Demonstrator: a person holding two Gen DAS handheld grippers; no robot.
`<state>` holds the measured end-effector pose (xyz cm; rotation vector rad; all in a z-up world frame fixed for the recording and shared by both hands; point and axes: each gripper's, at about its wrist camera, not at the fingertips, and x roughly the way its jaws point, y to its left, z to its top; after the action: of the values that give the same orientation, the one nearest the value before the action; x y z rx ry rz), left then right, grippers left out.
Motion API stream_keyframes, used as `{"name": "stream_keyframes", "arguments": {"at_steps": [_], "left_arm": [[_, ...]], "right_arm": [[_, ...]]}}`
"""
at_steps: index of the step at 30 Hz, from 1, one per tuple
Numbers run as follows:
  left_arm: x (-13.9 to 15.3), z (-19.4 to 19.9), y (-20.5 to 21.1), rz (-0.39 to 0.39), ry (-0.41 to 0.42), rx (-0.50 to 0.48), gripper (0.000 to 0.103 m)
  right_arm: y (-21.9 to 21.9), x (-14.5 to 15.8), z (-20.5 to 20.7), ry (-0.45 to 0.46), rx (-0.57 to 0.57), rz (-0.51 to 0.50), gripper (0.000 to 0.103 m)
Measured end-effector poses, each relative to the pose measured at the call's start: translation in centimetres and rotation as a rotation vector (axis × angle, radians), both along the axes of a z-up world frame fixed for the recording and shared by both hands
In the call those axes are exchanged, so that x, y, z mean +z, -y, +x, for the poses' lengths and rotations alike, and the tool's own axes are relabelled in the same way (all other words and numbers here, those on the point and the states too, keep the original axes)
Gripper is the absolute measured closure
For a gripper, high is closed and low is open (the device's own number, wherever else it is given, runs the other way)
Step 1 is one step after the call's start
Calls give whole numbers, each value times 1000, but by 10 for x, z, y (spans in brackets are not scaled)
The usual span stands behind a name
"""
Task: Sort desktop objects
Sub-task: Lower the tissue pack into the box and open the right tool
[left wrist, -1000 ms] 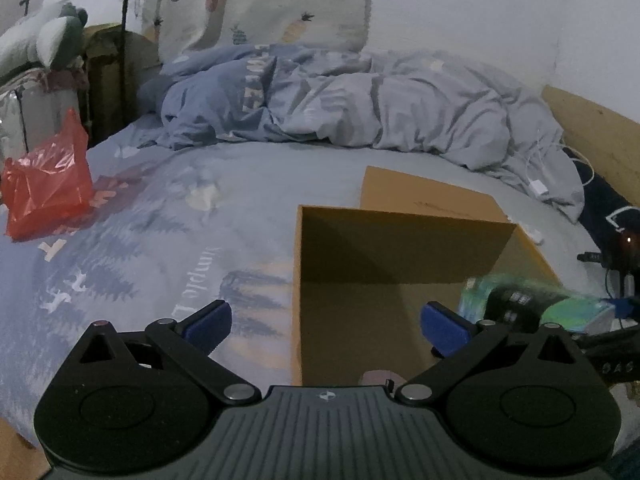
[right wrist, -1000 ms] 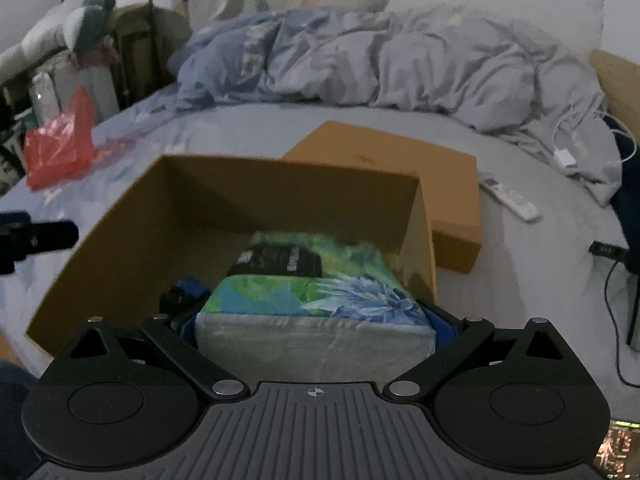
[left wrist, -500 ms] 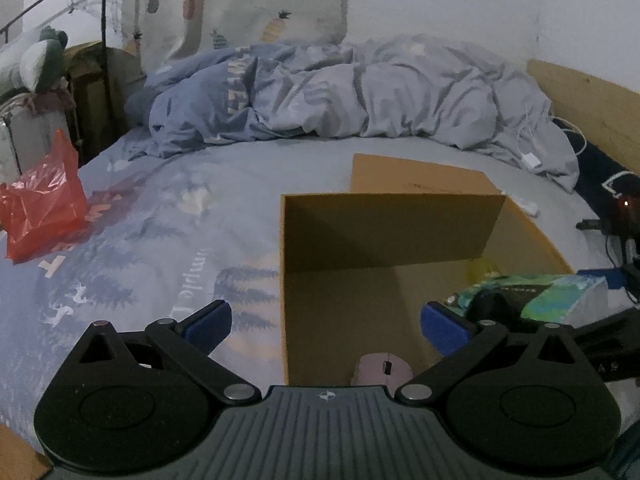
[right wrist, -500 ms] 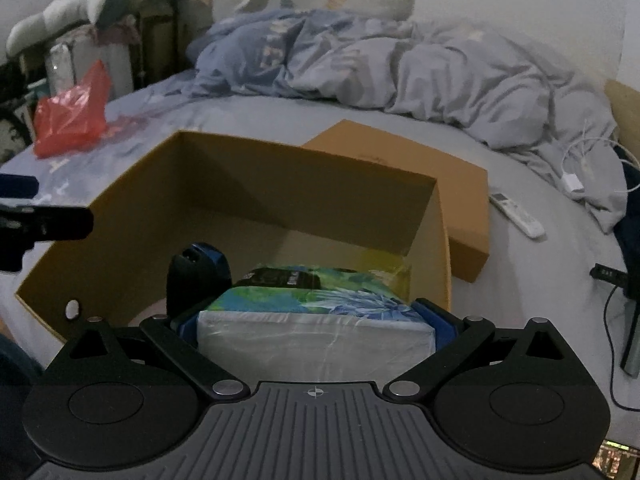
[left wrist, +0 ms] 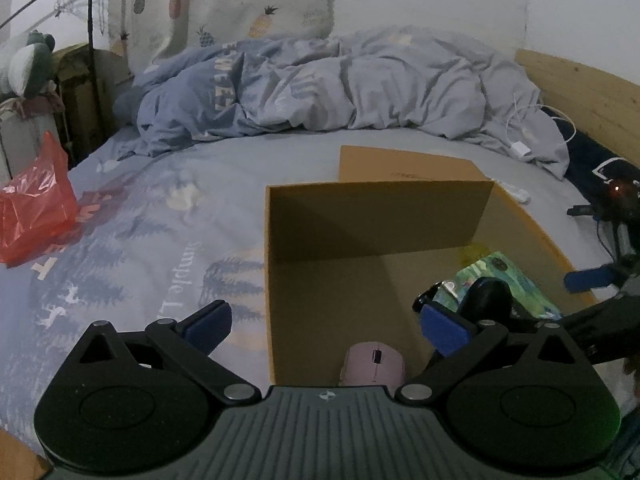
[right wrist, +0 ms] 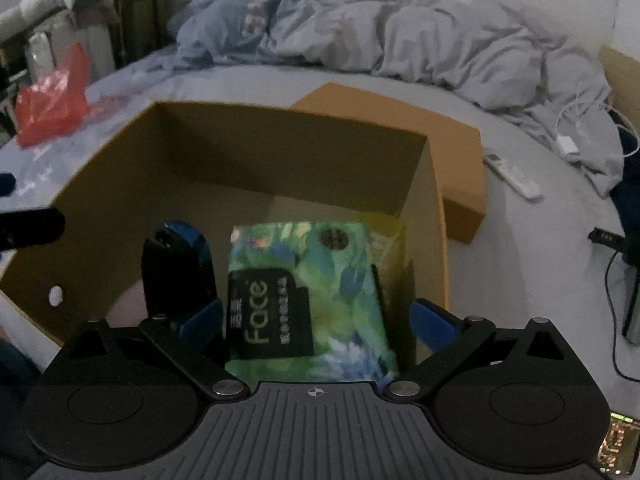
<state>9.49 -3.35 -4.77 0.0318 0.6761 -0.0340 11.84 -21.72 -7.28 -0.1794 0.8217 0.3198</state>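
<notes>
Dropping the tissue pack (right wrist: 312,292) into the cardboard box (right wrist: 280,148)

Our right claw (right wrist: 316,320) is spread, pack loose between its pads, down in the box's right side; back out straight. Left claw (left wrist: 324,330) gapes empty.

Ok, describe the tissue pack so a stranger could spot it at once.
Find the open cardboard box on the bed. The tissue pack lies inside, along its right wall, between the right gripper fingers. It alone has a green-and-blue leafy wrapper with a black "Face" label, unlike the pink mouse and black-and-blue object nearby.
</notes>
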Motion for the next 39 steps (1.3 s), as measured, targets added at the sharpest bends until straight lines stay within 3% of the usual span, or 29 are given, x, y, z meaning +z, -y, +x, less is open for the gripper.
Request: {"name": "stream_keyframes", "arguments": {"at_steps": [7,32,39], "left_arm": [[0,1,-1,-3,-6,5,0],[-5,-11,17,8,2,-72,0],[-5,-13,17,-6,16,-78,0]], "right_arm": [[11,24,-14,41,-8,18,2],[64,16,-60,49,-103,116,0],[57,13,-73,80,-83,73,0]]}}
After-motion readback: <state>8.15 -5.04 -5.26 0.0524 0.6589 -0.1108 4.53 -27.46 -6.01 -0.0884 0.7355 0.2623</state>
